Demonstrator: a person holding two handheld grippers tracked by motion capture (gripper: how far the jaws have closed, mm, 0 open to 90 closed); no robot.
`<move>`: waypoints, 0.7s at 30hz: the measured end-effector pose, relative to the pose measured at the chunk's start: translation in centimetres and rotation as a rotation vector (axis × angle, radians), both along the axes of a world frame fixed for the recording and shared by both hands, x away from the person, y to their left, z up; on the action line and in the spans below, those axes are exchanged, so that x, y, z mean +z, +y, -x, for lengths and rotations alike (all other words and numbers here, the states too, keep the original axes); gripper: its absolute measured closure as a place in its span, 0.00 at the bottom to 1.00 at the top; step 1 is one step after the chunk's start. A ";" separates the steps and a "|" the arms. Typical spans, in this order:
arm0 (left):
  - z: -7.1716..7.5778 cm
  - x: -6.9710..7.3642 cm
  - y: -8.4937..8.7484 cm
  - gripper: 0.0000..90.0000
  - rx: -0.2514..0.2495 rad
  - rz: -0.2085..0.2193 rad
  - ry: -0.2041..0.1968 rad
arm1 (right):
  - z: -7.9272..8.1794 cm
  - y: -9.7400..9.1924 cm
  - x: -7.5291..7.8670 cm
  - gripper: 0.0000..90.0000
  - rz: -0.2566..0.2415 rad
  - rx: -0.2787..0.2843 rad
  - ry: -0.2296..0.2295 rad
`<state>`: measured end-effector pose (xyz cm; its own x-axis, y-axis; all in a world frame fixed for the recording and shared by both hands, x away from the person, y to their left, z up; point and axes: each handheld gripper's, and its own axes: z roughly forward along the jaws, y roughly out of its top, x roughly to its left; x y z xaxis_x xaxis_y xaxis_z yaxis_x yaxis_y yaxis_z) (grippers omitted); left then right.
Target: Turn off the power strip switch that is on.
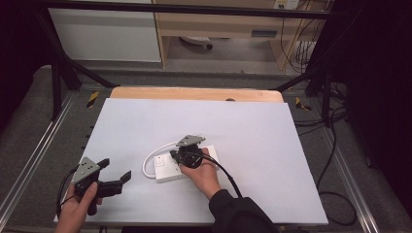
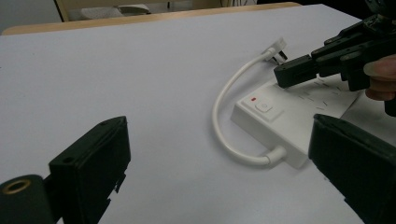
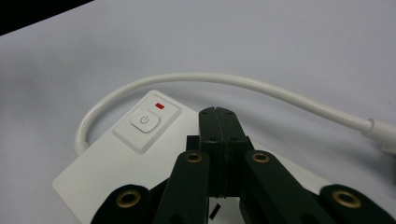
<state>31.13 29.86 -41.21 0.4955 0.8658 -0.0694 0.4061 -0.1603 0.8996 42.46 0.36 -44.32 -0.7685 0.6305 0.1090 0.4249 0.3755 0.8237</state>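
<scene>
A white power strip lies flat near the middle of the white table, its short white cable looping off the left end. My right gripper is above it, jaws shut with nothing between them. In the right gripper view the closed tips sit just right of the power button and the red indicator; I cannot tell whether they touch the strip. My left gripper is held at the front left, jaws wide open and empty. From it I see the strip, its plug and the right gripper.
The white table top has a wooden strip along its far edge. Black frame bars stand at the far corners, and loose cables lie on the floor at the right.
</scene>
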 end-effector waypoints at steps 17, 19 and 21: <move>0.0 0.0 0.0 0.06 0.000 0.003 -0.002 | -0.1 0.1 0.0 1.00 0.008 0.010 0.003; 0.0 0.0 0.0 0.06 -0.001 0.003 0.000 | -0.2 -0.1 0.3 1.00 -0.009 0.003 -0.007; 0.0 0.0 0.0 0.06 -0.001 0.002 -0.001 | -0.4 -0.4 0.6 1.00 -0.021 -0.004 -0.015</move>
